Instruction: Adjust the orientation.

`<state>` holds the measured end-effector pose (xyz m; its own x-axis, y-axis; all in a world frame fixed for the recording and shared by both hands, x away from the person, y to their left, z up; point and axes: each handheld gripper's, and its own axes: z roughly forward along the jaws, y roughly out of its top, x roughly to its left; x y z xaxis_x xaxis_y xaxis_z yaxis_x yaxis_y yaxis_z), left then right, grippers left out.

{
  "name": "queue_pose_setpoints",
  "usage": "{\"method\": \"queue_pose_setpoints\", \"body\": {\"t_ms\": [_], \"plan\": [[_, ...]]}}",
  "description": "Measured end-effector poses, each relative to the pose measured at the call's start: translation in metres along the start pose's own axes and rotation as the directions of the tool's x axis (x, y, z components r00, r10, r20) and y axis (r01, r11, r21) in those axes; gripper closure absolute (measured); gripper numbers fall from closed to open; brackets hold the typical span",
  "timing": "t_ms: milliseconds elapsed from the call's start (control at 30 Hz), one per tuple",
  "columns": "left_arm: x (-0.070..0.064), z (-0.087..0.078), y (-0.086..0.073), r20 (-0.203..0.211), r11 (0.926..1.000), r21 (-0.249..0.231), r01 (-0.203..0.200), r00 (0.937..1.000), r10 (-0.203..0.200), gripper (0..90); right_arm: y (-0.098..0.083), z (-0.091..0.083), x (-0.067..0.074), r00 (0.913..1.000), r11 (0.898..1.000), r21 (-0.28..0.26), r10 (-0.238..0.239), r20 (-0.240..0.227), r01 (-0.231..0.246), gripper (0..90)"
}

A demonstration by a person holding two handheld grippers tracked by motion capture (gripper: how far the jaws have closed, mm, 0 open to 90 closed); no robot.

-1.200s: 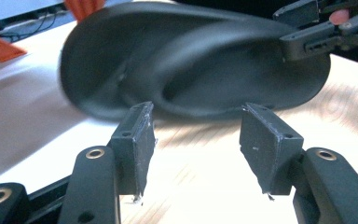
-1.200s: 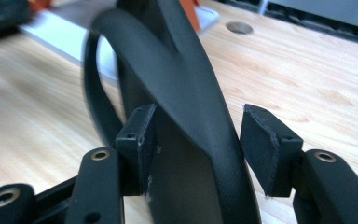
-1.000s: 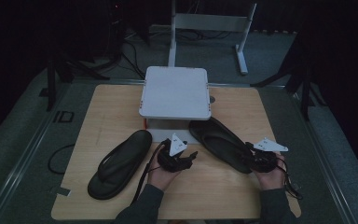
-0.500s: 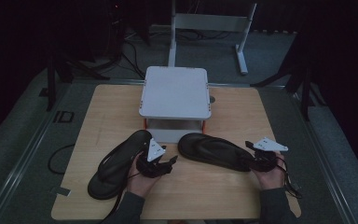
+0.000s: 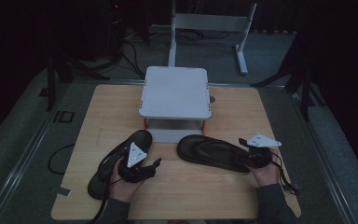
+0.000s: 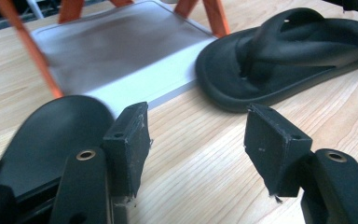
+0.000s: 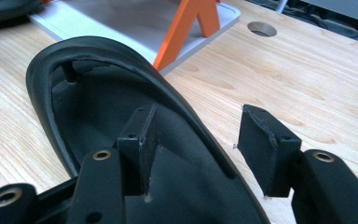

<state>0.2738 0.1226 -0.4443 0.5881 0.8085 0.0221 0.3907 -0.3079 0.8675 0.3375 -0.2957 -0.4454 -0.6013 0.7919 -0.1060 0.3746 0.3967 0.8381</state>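
Two black sandals on the wooden table [image 5: 223,196], one small grey stand [image 5: 175,91] with orange legs at table centre, two grippers, one per hand.

Left sandal [image 5: 121,156] lies diagonally at the table's front left, toe end up near the stand's front left corner, heel end toward the front edge. Left gripper [image 5: 151,167] sits over its inner side, just right of the strap. In the left gripper view its jaws stand apart with bare wood between them, gripping nothing; they have just been opening further. One jaw sits beside the left sandal's [image 6: 51,140] rim; I can't tell if it touches.

Right sandal [image 5: 212,151] lies nearly crosswise in front of the stand, toe end close to the stand's base plate, heel end at the right gripper [image 5: 248,157]. In the right gripper view the jaws straddle the right sandal's [image 7: 98,112] raised rim: one jaw is inside on the footbed, the other outside over the wood. They have just been closing a bit, but the pads aren't pressing on the rim; not clamped.

Sandals are apart, with a clear wood gap between them in front of the stand. There is open table at the front middle, far right, and both back corners beside the stand. A round hole [image 7: 262,29] in the tabletop sits right of the stand. The left sandal's heel is near the front left edge.
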Motion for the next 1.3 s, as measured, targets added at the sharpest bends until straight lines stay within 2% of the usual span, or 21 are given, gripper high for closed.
{"method": "queue_pose_setpoints", "body": {"t_ms": [67, 200, 333, 467, 567, 600, 633, 700, 733, 900, 1000, 1067, 1100, 1200, 1300], "plan": [[0.007, -0.010, -0.003, -0.020, 0.9997, -0.010, 0.021, 0.9996, -0.021, 40.3, -0.001, 0.003, 0.000, 1.0000, 1.000, 0.014, -0.002, 0.000, 0.002, 46.6], [0.013, -0.018, -0.007, -0.039, 0.9992, -0.016, 0.037, 0.9985, -0.037, 40.2, 0.000, 0.005, 0.001, 1.0000, 1.000, 0.012, 0.005, -0.006, -0.005, 46.6], [0.024, -0.031, -0.012, -0.086, 0.9980, -0.019, 0.060, 0.9944, -0.061, 39.8, -0.001, 0.008, 0.002, 1.0000, 1.000, 0.020, 0.004, -0.008, -0.004, 46.7], [0.033, -0.042, -0.015, -0.136, 0.9960, -0.018, 0.087, 0.9867, -0.089, 39.7, -0.001, 0.009, 0.001, 0.9999, 1.000, 0.026, -0.005, -0.010, 0.005, 46.6], [0.040, -0.053, -0.020, -0.181, 0.9935, -0.021, 0.112, 0.9768, -0.114, 39.1, 0.000, 0.011, -0.001, 0.9998, 0.999, 0.034, -0.004, -0.021, 0.005, 46.5], [0.040, -0.053, -0.020, -0.181, 0.9935, -0.021, 0.112, 0.9768, -0.114, 38.9, 0.000, 0.011, -0.001, 0.9998, 0.999, 0.034, -0.004, -0.021, 0.005, 46.5], [0.044, -0.061, -0.025, -0.207, 0.9909, -0.023, 0.133, 0.9690, -0.135, 38.9, 0.000, 0.013, -0.001, 0.9997, 0.999, 0.037, -0.004, -0.022, 0.005, 46.4], [0.049, -0.067, -0.030, -0.244, 0.9883, -0.020, 0.151, 0.9580, -0.151, 38.1, 0.000, 0.017, -0.001, 0.9995, 0.999, 0.049, -0.011, -0.029, 0.012, 46.1], [0.052, -0.070, -0.033, -0.251, 0.9862, -0.013, 0.165, 0.9540, -0.163, 38.1, 0.000, 0.019, -0.001, 0.9994, 0.998, 0.053, -0.014, -0.032, 0.015, 45.7], [0.064, -0.079, -0.048, -0.315, 0.9732, 0.004, 0.230, 0.9238, -0.217, 37.0, 0.003, 0.027, 0.002, 0.9989, 0.997, 0.072, -0.029, -0.038, 0.032, 45.4], [0.072, -0.077, -0.054, -0.340, 0.9637, 0.013, 0.267, 0.9075, -0.246, 35.5, 0.006, 0.032, 0.003, 0.9985, 0.996, 0.075, -0.034, -0.043, 0.037, 45.5], [0.079, -0.072, -0.057, -0.331, 0.9517, 0.018, 0.306, 0.8999, -0.283, 34.4, 0.008, 0.035, 0.004, 0.9983, 0.996, 0.078, -0.038, -0.045, 0.041, 45.6], [0.082, -0.069, -0.058, -0.323, 0.9487, 0.022, 0.315, 0.9004, -0.292, 34.5, 0.008, 0.037, 0.004, 0.9982, 0.996, 0.076, -0.036, -0.047, 0.040, 45.8], [0.089, -0.058, -0.059, -0.305, 0.9462, 0.050, 0.320, 0.9070, -0.290, 36.1, 0.007, 0.041, 0.004, 0.9984, 0.996, 0.085, -0.028, -0.049, 0.032, 46.3], [0.094, -0.048, -0.058, -0.293, 0.9437, 0.087, 0.319, 0.9135, -0.282, 44.7, 0.006, 0.044, 0.004, 0.9982, 0.995, 0.095, -0.033, -0.049, 0.038, 47.5]]}}
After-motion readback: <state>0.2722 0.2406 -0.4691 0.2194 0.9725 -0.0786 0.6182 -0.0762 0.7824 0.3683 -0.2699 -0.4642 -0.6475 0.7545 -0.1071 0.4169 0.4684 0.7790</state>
